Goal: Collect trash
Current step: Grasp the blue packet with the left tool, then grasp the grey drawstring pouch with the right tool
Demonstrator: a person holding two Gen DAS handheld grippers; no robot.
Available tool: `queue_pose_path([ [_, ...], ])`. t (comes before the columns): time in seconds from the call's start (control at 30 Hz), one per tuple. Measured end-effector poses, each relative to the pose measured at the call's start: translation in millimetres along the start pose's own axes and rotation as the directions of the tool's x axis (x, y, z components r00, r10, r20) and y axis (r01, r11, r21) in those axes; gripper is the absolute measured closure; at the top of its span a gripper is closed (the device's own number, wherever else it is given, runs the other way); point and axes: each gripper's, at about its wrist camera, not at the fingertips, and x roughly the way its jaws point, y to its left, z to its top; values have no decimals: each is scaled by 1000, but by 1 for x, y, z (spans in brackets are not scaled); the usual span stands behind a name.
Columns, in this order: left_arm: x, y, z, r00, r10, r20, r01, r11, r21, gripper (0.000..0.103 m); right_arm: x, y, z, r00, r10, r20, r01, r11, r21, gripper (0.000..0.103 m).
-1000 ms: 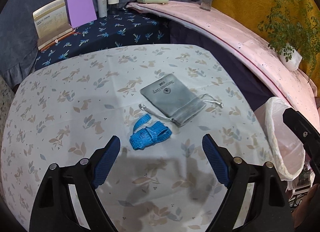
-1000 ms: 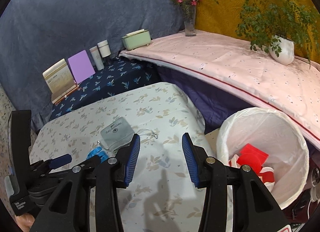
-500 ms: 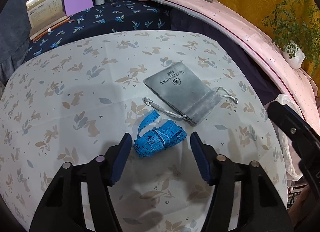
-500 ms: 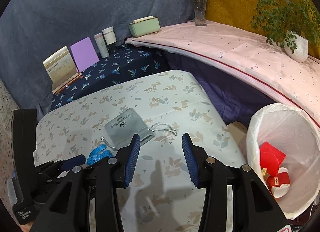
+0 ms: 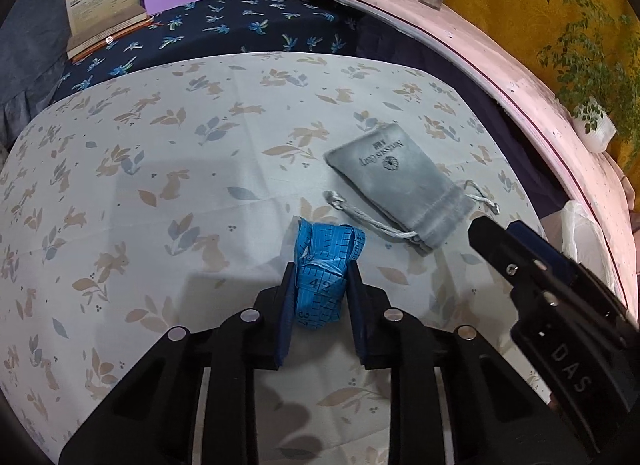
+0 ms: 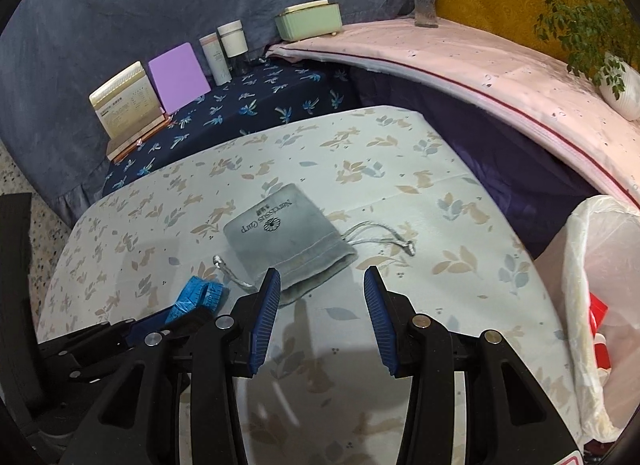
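A crumpled blue tape measure (image 5: 332, 239) lies on the rabbit-print table (image 5: 160, 193). My left gripper (image 5: 320, 269) is closing on it, and both pads touch its sides. From the right wrist the same tape measure (image 6: 200, 293) shows beside the left fingers (image 6: 120, 335). A grey drawstring pouch (image 6: 286, 229) lies just past it. My right gripper (image 6: 322, 273) hangs open over the cloth, its left tip at the pouch's near edge and nothing between the pads.
A bin lined with a white bag (image 6: 588, 265) stands off the table's right edge with red scraps (image 6: 598, 309) inside. Behind, on a dark blue cloth, stand a book (image 6: 128, 105), a purple card (image 6: 178, 77) and bottles (image 6: 224, 49). A green box (image 6: 310, 21) and a potted plant (image 6: 620, 85) sit on the pink shelf.
The left gripper has come down onto the tape measure and its jaws have narrowed from wide apart to touching it. The right gripper has moved lower and nearer the pouch, opening unchanged.
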Motion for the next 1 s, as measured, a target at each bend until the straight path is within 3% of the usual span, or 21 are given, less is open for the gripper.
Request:
queue_pose_path([
  [0.33,-1,34,7,1000,6,1,-6,996,-86,80,26,17,-3,999,24,-47,-25,1000,-14,60],
  [0.57,-1,34,5,1000,2,13,-1,997,-73,80,38,21,-7,999,19,-48,-19,1000,-11,64],
  [0.77,0,35,6,1000,-5,14,6,997,-71,80,38,18,-6,999,18,-45,-18,1000,-2,71],
  [1.0,-1,33,6,1000,10,10,-9,998,-69,80,37,16,-5,999,24,-49,-24,1000,8,88],
])
